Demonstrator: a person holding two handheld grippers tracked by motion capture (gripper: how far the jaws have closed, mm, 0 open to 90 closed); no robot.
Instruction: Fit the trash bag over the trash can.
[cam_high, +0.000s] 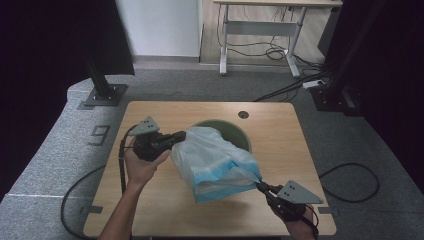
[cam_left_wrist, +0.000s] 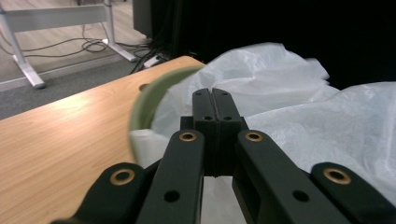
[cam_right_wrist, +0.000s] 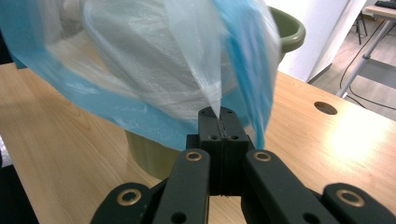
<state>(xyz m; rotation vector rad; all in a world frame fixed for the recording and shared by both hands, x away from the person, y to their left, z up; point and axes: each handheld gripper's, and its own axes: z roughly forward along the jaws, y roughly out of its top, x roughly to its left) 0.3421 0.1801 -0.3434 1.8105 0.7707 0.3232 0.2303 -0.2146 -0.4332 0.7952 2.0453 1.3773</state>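
Observation:
A translucent white plastic bag (cam_high: 215, 155) with a blue edge is draped over a green bin (cam_high: 240, 131) in the middle of the wooden table (cam_high: 150, 200). It is stretched between both grippers. My left gripper (cam_high: 181, 135) is at the bag's upper left side, jaws shut with the film at their tips. In the left gripper view its closed jaws (cam_left_wrist: 213, 93) press into the bag (cam_left_wrist: 280, 107) beside the bin's rim (cam_left_wrist: 144, 100). My right gripper (cam_high: 259, 184) is shut on a drawn-out corner at the front right. The film (cam_right_wrist: 140, 60) runs into the shut tips (cam_right_wrist: 218, 112) in front of the bin (cam_right_wrist: 287, 28).
A round cable hole (cam_high: 243, 114) sits near the table's far edge. Beyond the table stand a white desk frame (cam_high: 260, 30) with loose cables on the floor and a black post base (cam_high: 102, 95) at the left. Bare tabletop lies left of and in front of the bin.

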